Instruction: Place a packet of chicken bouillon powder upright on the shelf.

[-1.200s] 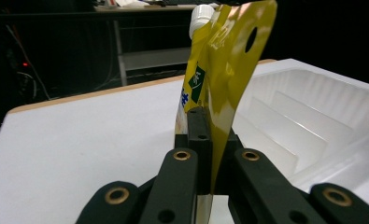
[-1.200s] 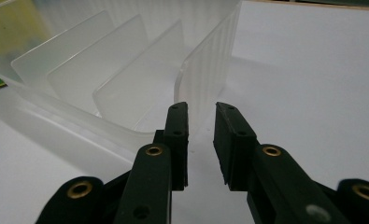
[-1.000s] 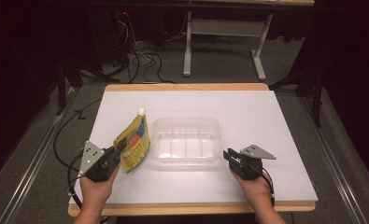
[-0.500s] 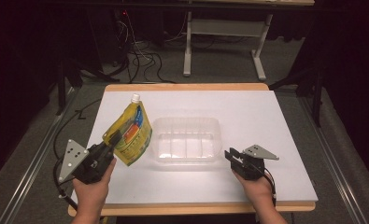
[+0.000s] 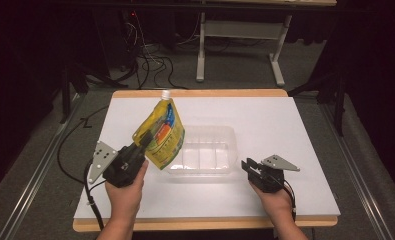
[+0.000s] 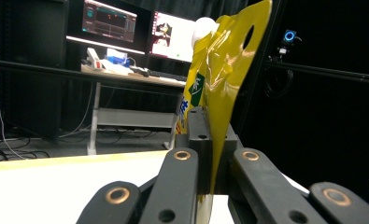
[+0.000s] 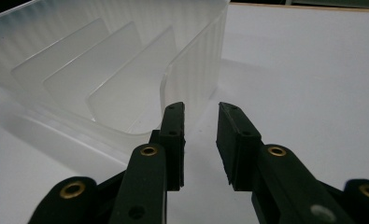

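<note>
From above, the left gripper [image 5: 141, 145] squeezes the yellow plastic pouch with a white cap [image 5: 162, 132], tilted up beside the clear plastic tray [image 5: 205, 150]. The right gripper [image 7: 201, 140] shows its jaws a little apart, holding nothing, beside the tray's corner.

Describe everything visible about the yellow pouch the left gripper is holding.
The yellow flexible plastic pouch is a glossy spouted bag with a white screw cap at its top and blue, red and green label print on its face. It looks soft and slightly creased. It is lifted off the white table, tilted with the cap pointing up and away from the person. The left gripper is shut on its lower edge, its black fingers pinching the film. It hangs beside and partly over the clear ribbed plastic tray.
</note>
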### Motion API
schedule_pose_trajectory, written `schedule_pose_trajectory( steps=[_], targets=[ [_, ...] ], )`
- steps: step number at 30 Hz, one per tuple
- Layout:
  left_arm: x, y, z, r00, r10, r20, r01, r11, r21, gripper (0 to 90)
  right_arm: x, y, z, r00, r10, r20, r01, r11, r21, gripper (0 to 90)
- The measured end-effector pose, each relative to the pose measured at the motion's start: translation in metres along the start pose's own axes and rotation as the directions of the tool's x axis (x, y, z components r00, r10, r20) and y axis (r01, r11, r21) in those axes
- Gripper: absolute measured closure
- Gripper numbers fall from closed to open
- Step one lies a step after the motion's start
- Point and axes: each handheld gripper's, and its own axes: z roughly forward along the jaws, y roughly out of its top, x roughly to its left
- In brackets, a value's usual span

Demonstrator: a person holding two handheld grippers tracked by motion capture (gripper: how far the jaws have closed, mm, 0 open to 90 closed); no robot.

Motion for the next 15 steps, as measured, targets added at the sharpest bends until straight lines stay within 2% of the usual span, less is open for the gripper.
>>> schedule_pose_trajectory(
  steps=[1, 5, 10, 15],
  targets=[
    [0.0, 0.0, 0.0, 1.0, 0.0, 0.0, 0.0, 1.0, 0.0, 90.0, 0.0, 0.0, 0.0, 1.0, 0.0, 0.0, 0.0, 1.0, 0.0, 73.3],
    [-0.013, -0.007, 0.018, 1.0, -0.004, -0.003, 0.004, 1.0, 0.008, 90.0, -0.004, 0.001, -0.003, 1.0, 0.004, 0.001, -0.004, 1.0, -0.008, 73.3],
    [-0.021, -0.012, 0.029, 0.9999, -0.009, -0.008, 0.009, 0.9999, 0.009, 90.0, -0.005, 0.001, -0.004, 0.9999, 0.011, 0.002, -0.011, 1.0, -0.015, 73.3],
    [-0.028, -0.022, 0.041, 0.9991, -0.036, -0.021, 0.036, 0.9993, 0.005, 90.0, -0.006, 0.001, -0.004, 1.0, 0.009, -0.001, -0.009, 1.0, -0.014, 73.3]
  ],
)
